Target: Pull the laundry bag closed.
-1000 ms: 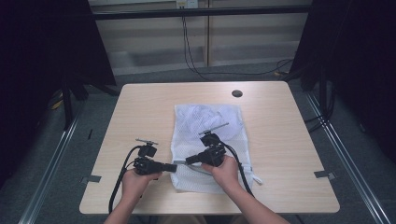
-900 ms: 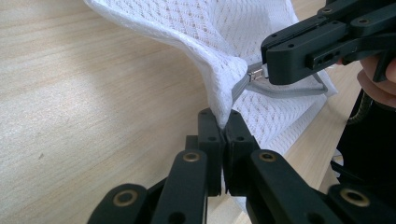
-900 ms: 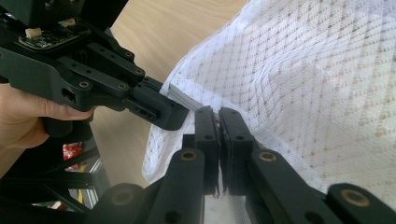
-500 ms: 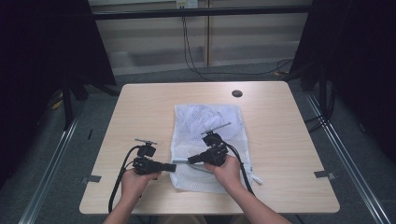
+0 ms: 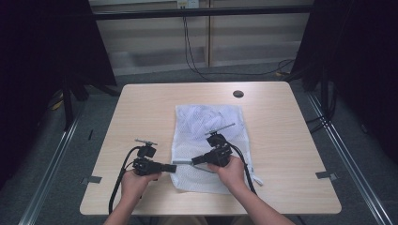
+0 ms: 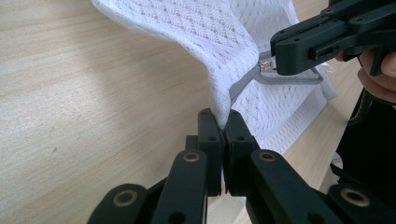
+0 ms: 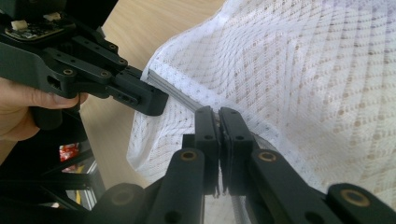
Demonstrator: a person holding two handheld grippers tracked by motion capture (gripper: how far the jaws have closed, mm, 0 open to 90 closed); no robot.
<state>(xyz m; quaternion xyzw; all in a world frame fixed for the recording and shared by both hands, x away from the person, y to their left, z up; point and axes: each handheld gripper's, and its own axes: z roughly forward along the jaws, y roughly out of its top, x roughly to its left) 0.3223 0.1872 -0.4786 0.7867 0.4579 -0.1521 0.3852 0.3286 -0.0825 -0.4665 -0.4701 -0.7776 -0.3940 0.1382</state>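
Two grippers pinch the white mesh laundry bag (image 5: 209, 140): left gripper (image 6: 223, 122) clamps its edge, right gripper (image 7: 218, 116) clamps its grey zipper strip (image 6: 243, 84).

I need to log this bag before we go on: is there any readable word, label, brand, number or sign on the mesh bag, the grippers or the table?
None can be read.
White mesh laundry bag: no label or print visible.
Left gripper and right gripper: plain black, no markings visible.
Red item below the table edge in the right gripper view: it may carry print, too blurred to read.
Wooden table: no text.
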